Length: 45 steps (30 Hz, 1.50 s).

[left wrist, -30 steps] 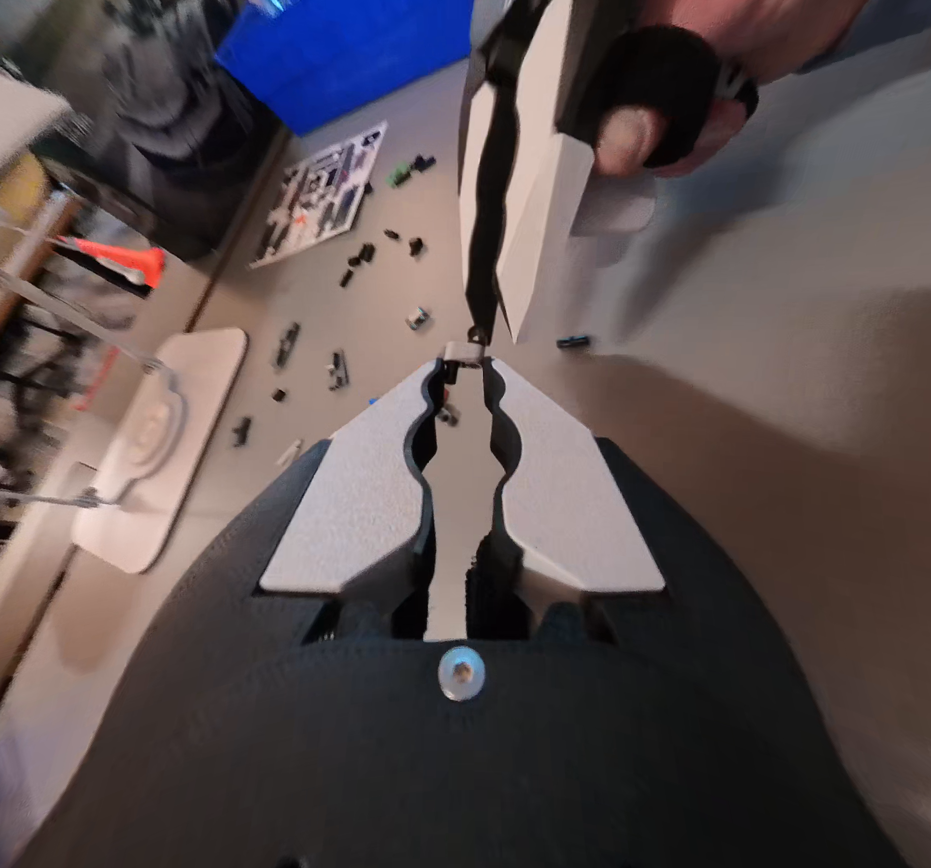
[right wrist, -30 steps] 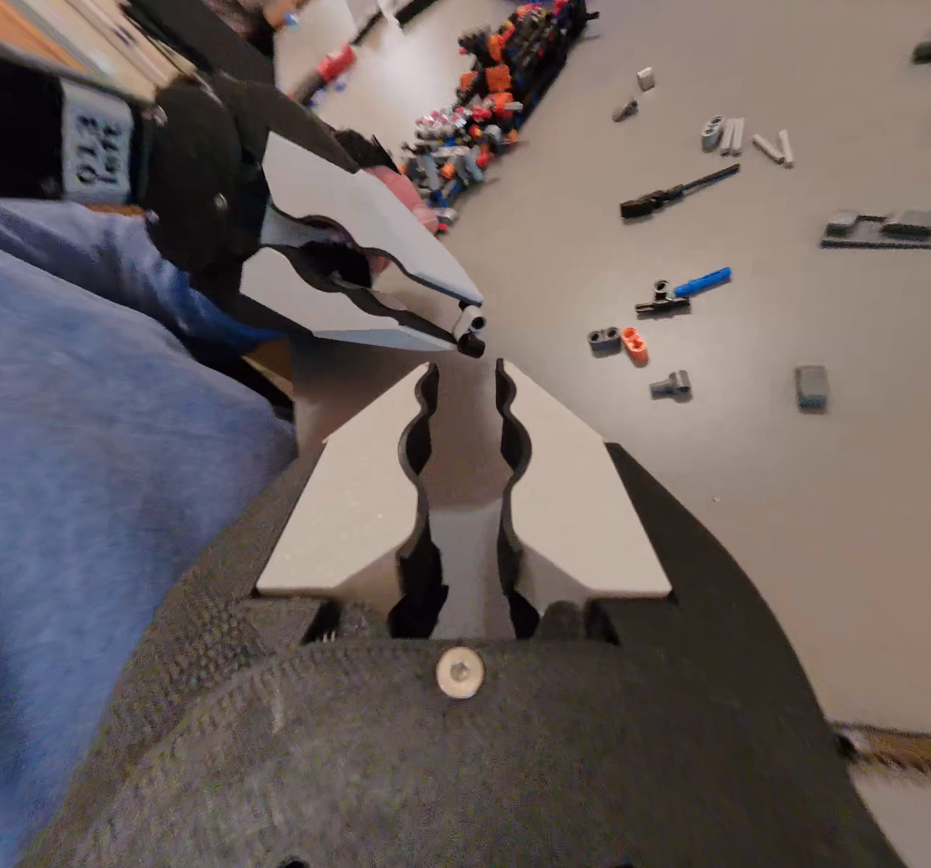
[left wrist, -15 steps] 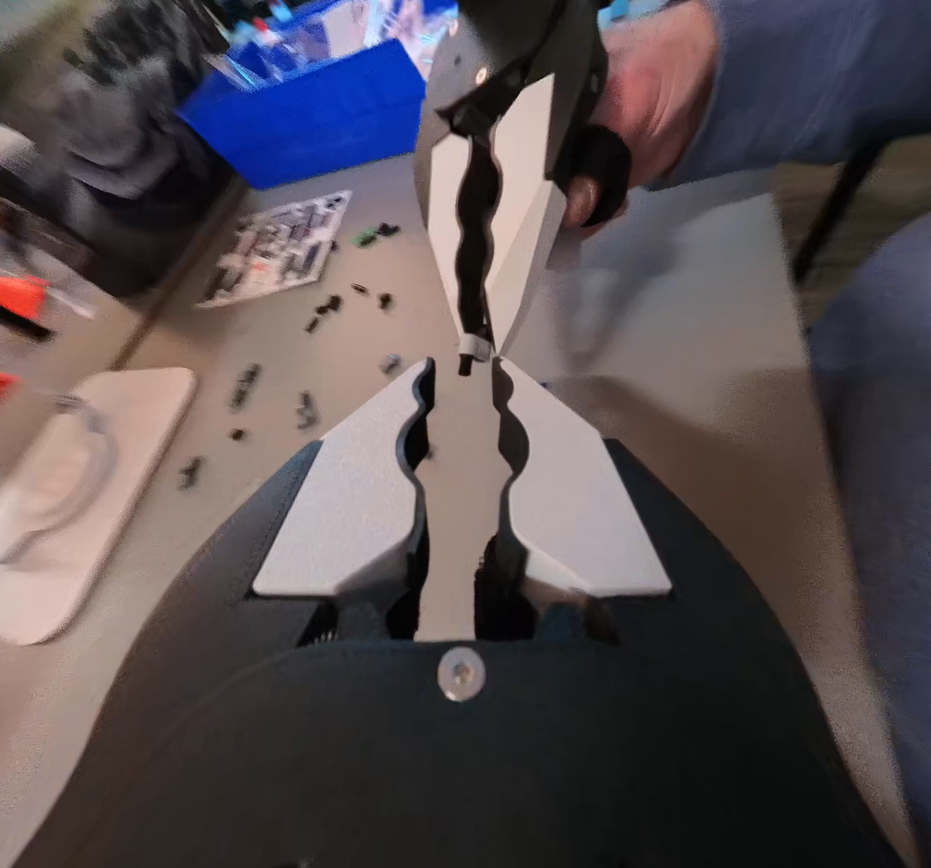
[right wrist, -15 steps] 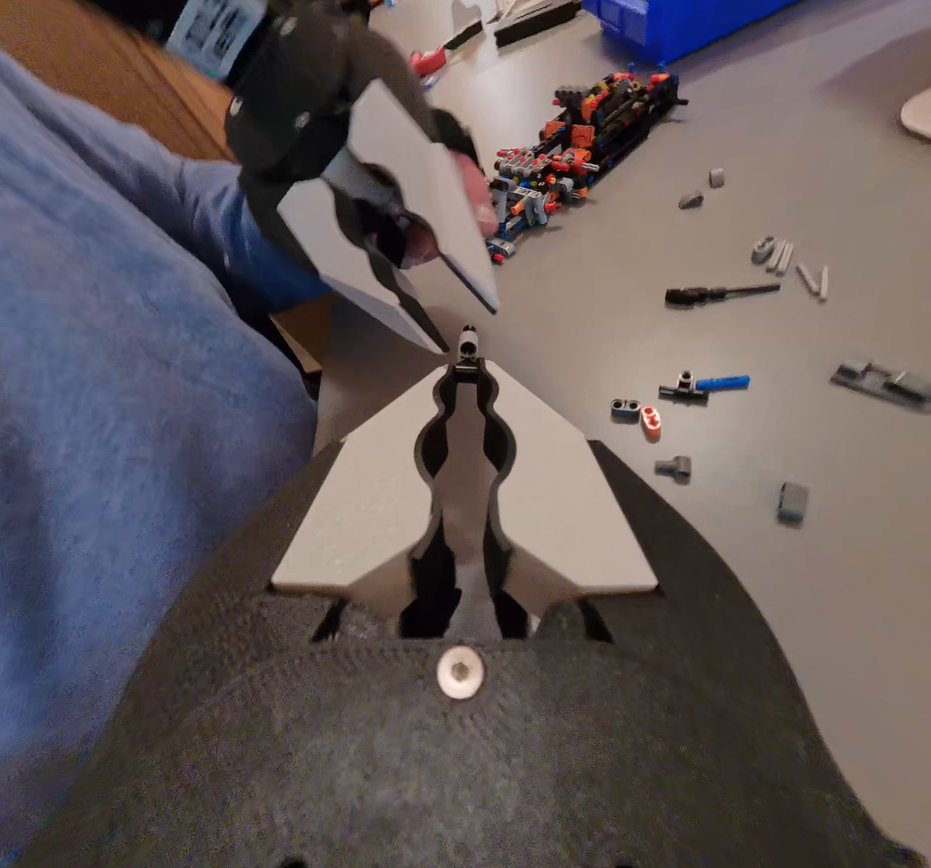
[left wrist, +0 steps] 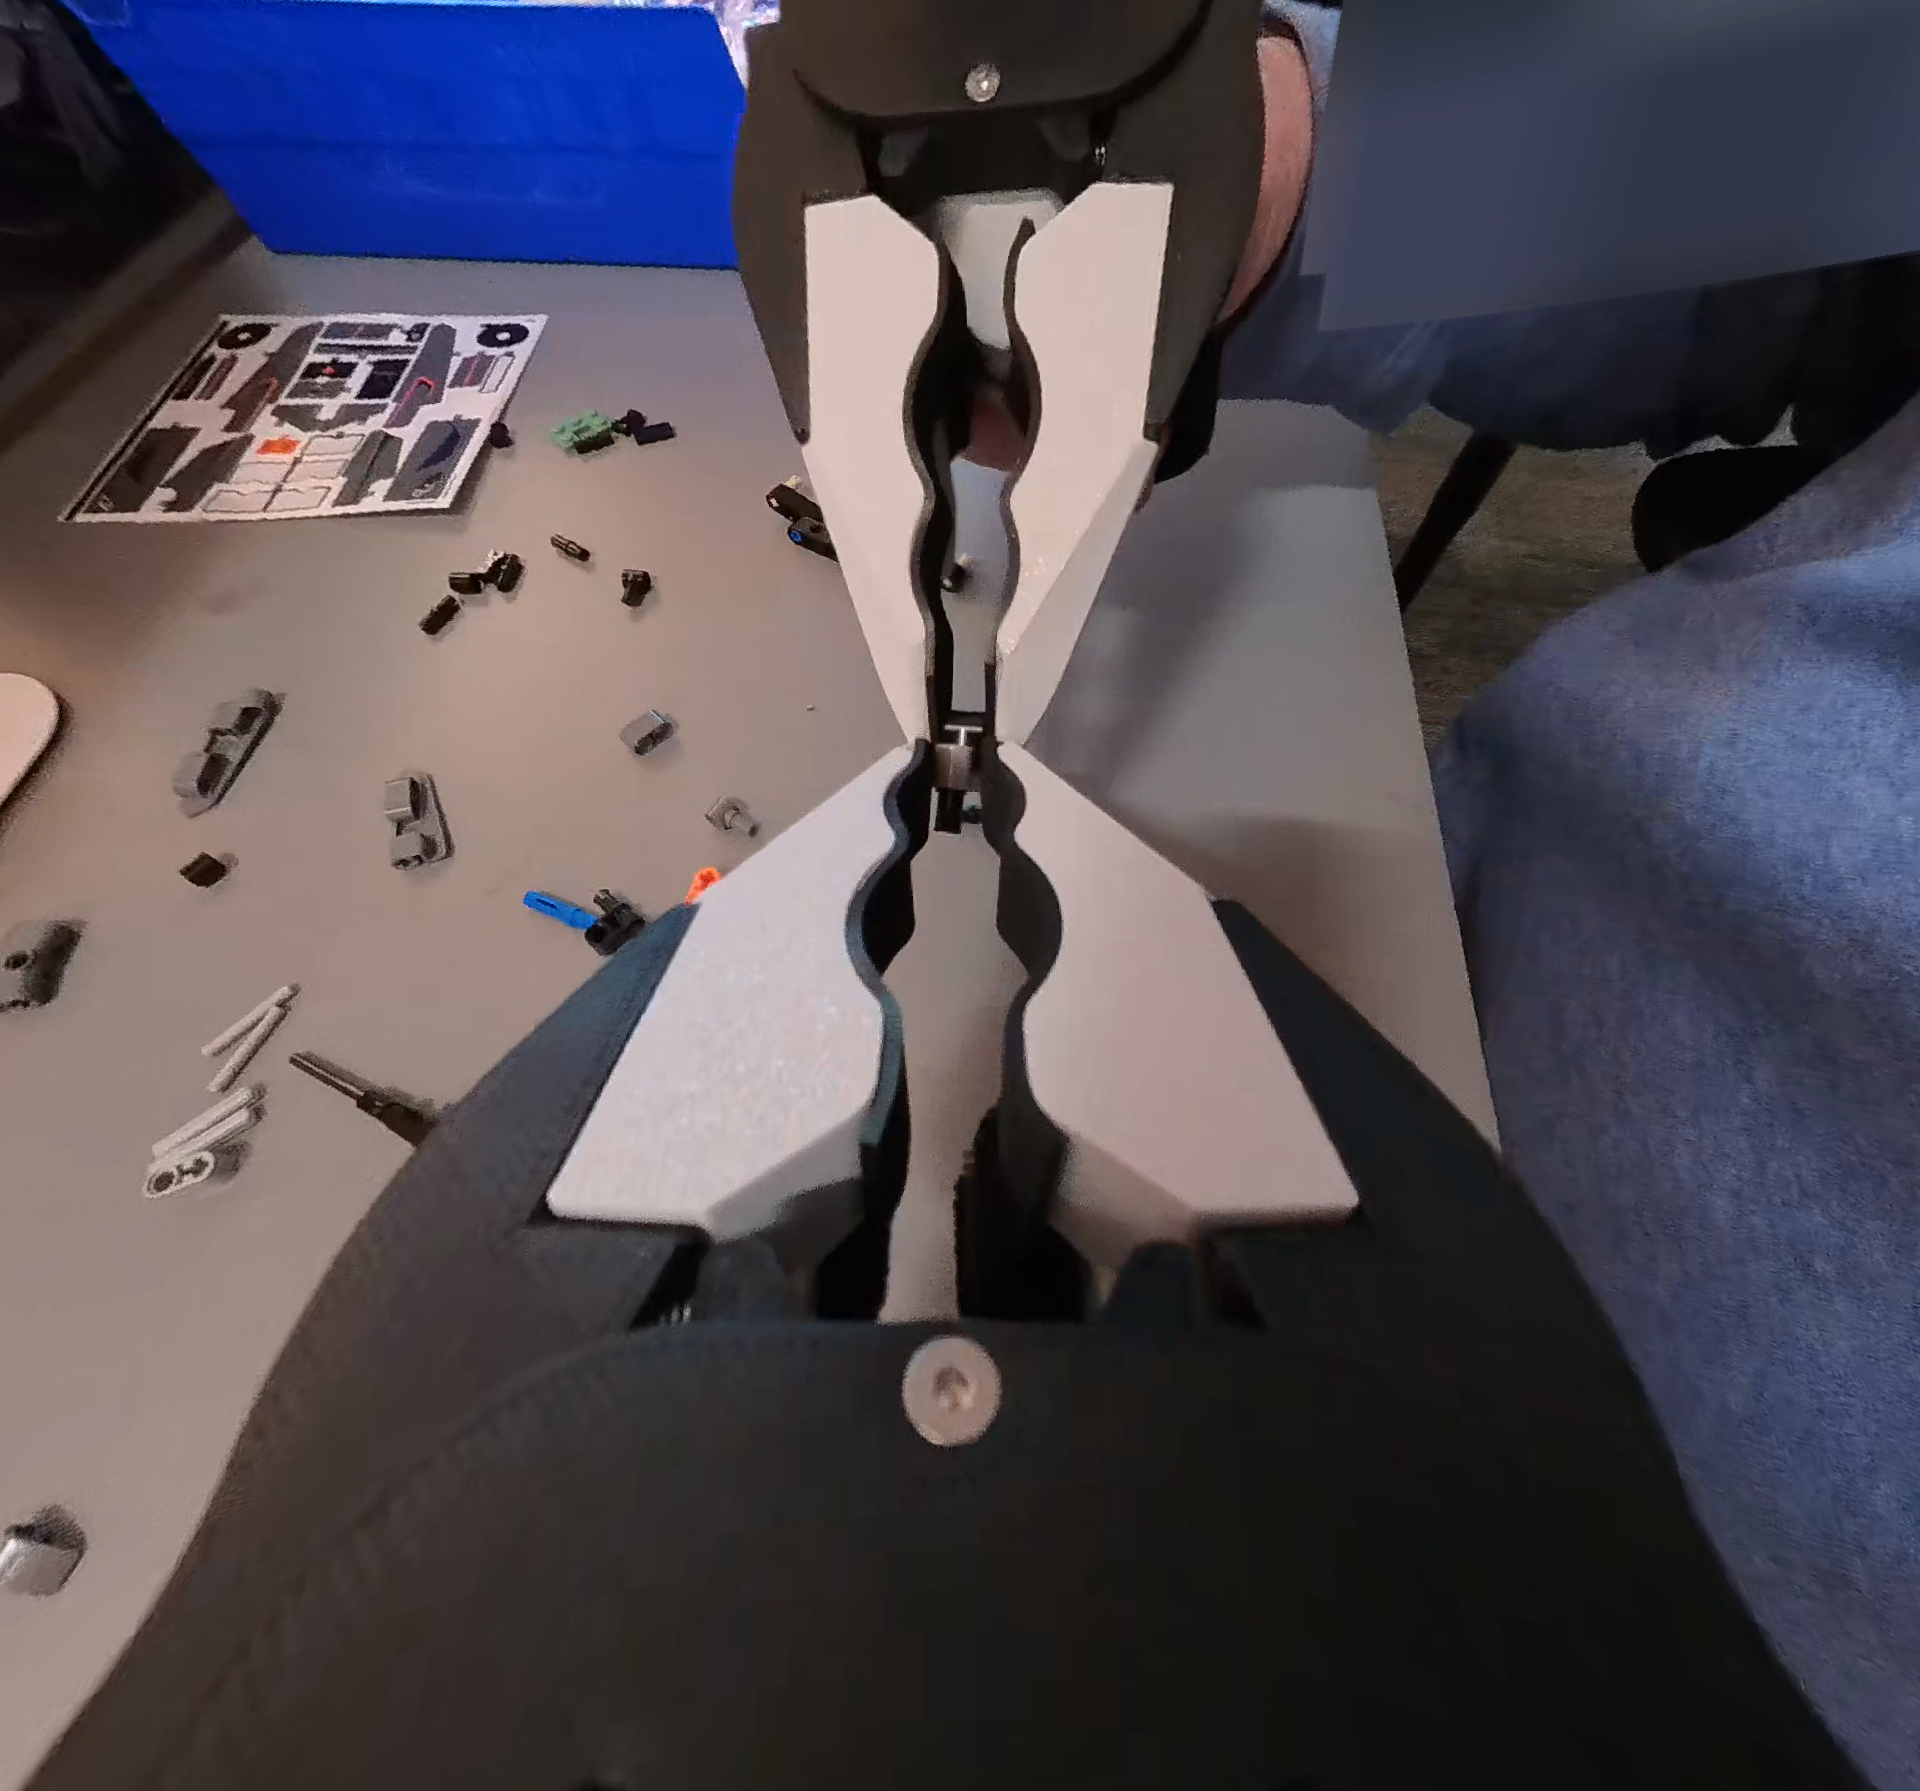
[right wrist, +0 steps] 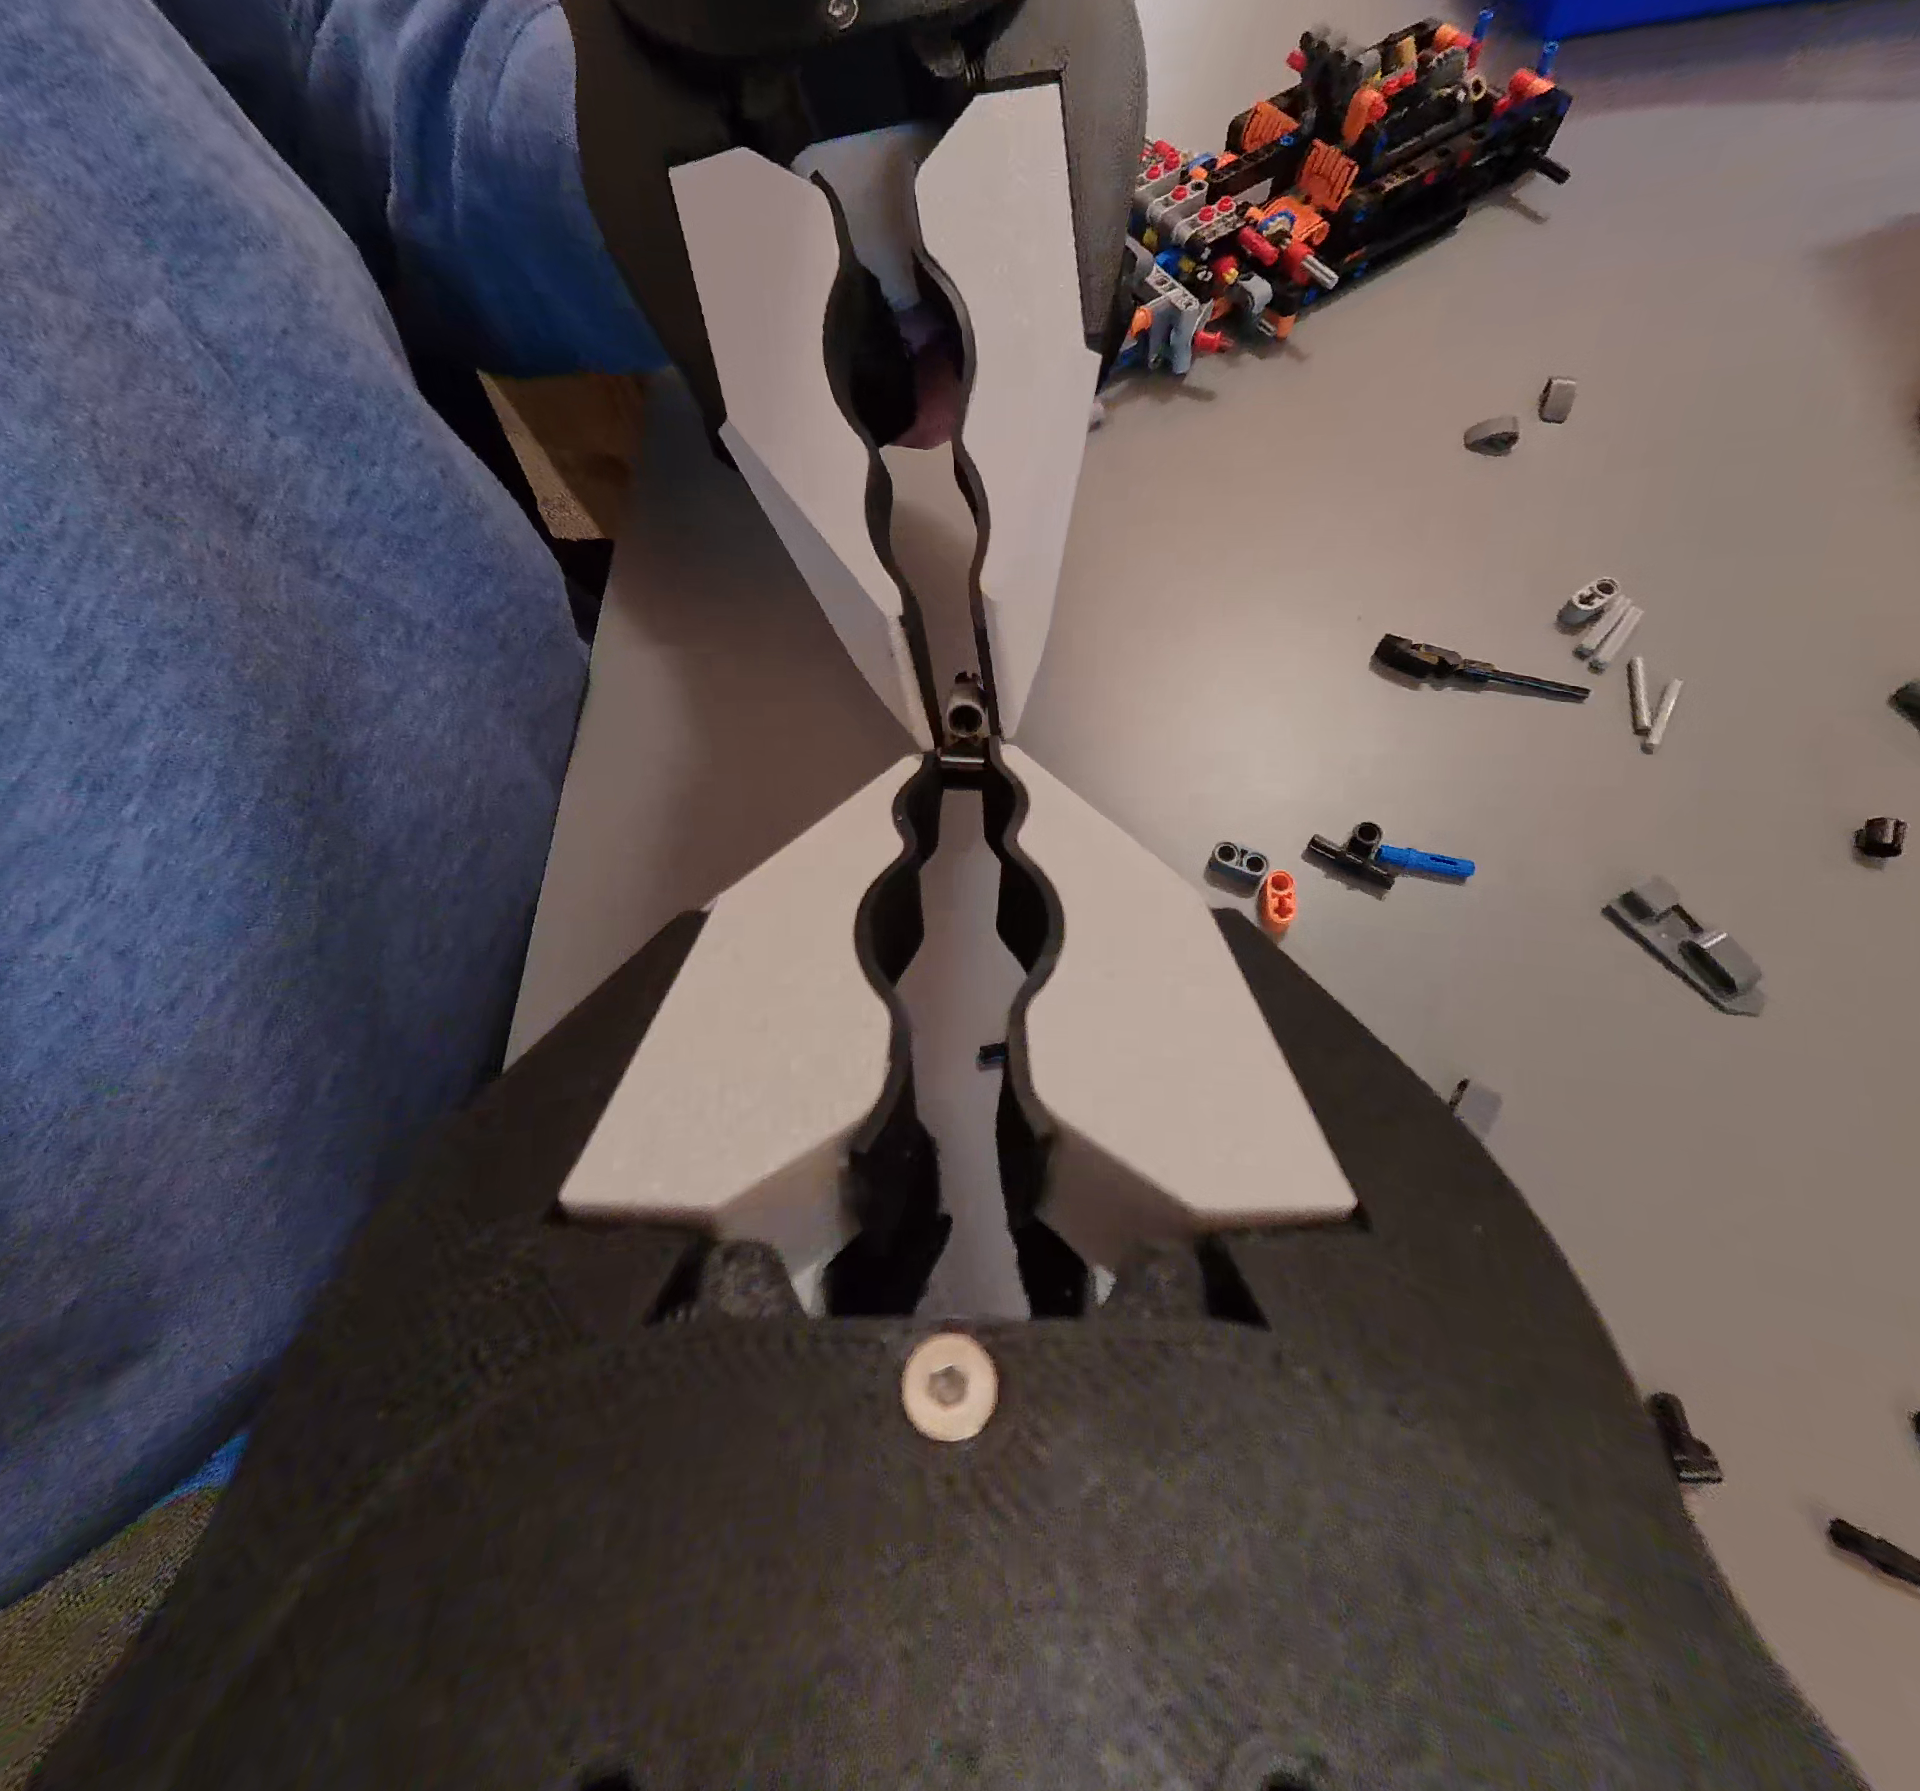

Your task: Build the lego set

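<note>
My two grippers meet tip to tip above the grey table [left wrist: 1226,661], near its edge. Between them is a small grey connector [left wrist: 957,762] with a black pin through it. In the left wrist view, my left gripper [left wrist: 958,773] is shut on the grey part, and the right gripper comes in from above. In the right wrist view, my right gripper [right wrist: 962,765] is shut on the black end, with the connector [right wrist: 966,705] just beyond its tips. The part-built black, orange and red model [right wrist: 1351,172] lies on the table to the right.
A blue bin [left wrist: 416,120] stands at the back, with a sticker sheet [left wrist: 301,416] in front of it. Several loose pieces lie scattered, among them a blue pin [right wrist: 1423,861], an orange piece [right wrist: 1278,900] and a black axle [right wrist: 1475,673]. A person's blue sleeve [right wrist: 260,598] is close by. Left and right tips are no more than a few centimetres apart.
A second ago only the left gripper held the piece. The right gripper then shut on it and the left opened. Now the left has shut on it again, tips aligned head-on.
</note>
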Available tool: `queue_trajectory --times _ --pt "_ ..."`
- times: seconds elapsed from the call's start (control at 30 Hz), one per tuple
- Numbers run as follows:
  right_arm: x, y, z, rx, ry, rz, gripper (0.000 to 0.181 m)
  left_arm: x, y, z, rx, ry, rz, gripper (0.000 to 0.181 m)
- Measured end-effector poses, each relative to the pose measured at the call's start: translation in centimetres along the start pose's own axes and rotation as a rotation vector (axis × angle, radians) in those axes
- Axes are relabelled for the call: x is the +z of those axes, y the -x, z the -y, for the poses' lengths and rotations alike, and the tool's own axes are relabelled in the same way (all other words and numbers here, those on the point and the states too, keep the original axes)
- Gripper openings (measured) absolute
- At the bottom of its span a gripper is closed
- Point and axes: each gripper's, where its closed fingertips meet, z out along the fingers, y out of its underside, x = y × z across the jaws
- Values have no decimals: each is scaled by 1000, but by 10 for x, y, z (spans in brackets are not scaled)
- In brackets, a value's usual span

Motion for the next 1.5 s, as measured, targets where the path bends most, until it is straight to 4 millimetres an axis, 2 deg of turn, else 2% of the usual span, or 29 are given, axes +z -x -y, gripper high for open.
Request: queue_trajectory --times 0.13,0.17,0.23,0.3,0.47,0.63,0.93,1.03,1.2,1.33,1.5 --pt "-4 -13 6 17 -28 -86 6 -4 10 5 -66 -42 46 6" --pt "-7 -19 2 21 -5 -148 14 -5 16 3 -102 -44 74 5" --pt "-14 -25 -16 44 71 -258 19 -8 26 -6 -131 -23 138 5" --pt "-16 -22 -34 127 102 -334 16 -9 32 -14 -165 -18 193 5" --pt "-2 -11 -77 340 143 -499 16 -5 37 -29 -208 -8 284 5" --pt "6 -14 -99 432 191 -623 21 -4 41 -30 -215 -22 296 5" --pt "9 -18 -98 452 161 -695 11 -6 44 -38 -218 -28 309 5" --pt "11 -16 -96 431 154 -694 2 -7 46 -38 -226 -34 303 5" --pt "13 -18 -94 403 128 -674 1 -4 44 -39 -232 -35 294 5" --pt "11 -18 -66 430 -38 -599 1 0 42 -37 -226 -43 309 5" --pt "2 -26 -32 517 -240 -502 0 1 44 -31 -135 -49 373 5"
